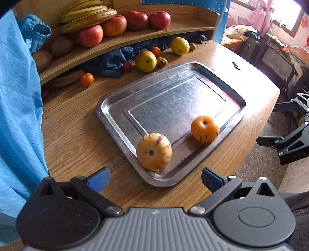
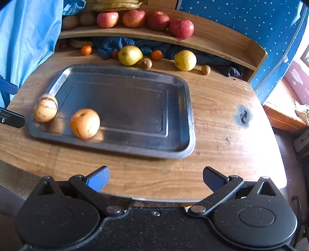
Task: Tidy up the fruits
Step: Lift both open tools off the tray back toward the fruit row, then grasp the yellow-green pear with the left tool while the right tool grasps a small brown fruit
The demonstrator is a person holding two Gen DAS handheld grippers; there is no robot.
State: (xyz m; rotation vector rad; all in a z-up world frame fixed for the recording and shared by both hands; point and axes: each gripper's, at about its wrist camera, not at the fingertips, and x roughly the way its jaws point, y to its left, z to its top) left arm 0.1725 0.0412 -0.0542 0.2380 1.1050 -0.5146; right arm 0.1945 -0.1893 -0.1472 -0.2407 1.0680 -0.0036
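A steel tray (image 1: pixel 170 81) (image 2: pixel 173 115) lies on the wooden table. Two streaked yellow-orange melons sit in it: a pale one (image 1: pixel 154 152) (image 2: pixel 45 111) at the near-left corner and an orange one (image 1: pixel 204 129) (image 2: pixel 85 123) beside it. My left gripper (image 1: pixel 155 180) is open and empty, just short of the pale melon. My right gripper (image 2: pixel 156 178) is open and empty over the table's front edge, apart from the tray; it also shows in the left wrist view (image 1: pixel 274 123).
Loose fruit lies behind the tray: a yellow-green apple (image 2: pixel 130 55), a lemon (image 2: pixel 185 60), small oranges (image 2: pixel 86 50), kiwis (image 2: pixel 146 63). A shelf (image 2: pixel 212 41) holds red apples (image 2: pixel 181 28) and bananas (image 1: pixel 87 14). Blue cloth (image 1: pixel 17 108) hangs at left.
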